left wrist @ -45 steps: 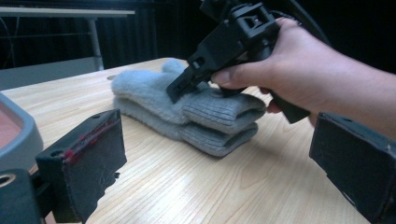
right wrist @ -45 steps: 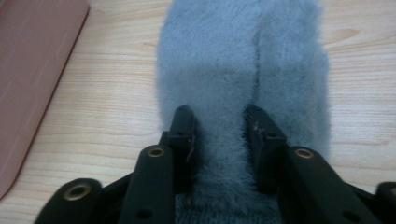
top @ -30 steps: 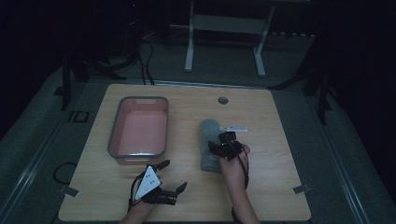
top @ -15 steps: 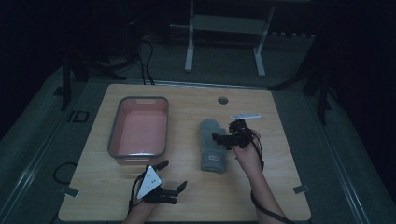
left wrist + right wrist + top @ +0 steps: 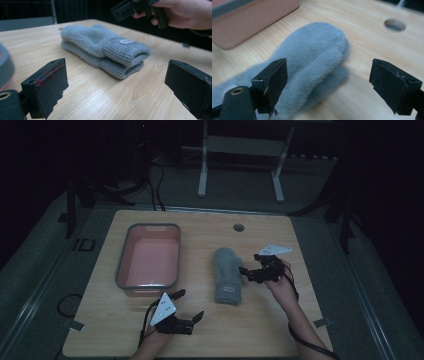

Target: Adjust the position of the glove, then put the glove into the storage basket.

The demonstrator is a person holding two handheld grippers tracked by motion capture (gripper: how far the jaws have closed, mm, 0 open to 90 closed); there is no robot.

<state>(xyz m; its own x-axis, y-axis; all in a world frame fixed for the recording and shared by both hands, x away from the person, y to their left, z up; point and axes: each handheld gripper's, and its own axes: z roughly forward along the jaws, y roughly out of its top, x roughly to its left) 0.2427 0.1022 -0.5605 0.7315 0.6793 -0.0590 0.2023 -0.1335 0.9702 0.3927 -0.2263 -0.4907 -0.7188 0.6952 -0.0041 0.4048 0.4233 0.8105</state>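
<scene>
Right tool [image 5: 245,272] jaws just opened wide, nothing gripped; left tool [image 5: 192,304] jaws spread.

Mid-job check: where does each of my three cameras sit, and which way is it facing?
High view: above the near table edge, looking forward and down; both forearms, left gripper and right gripper show.
Left gripper view: low over the table, facing the stacked grey mittens between its own open jaws; the other hand beyond.
Right gripper view: facing the mittens' fluffy end, pink tray behind, jaws open.
All share the mittens.

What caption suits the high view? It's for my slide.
Open right gripper beside stacked grey mittens; open left gripper near pink tub.
</scene>
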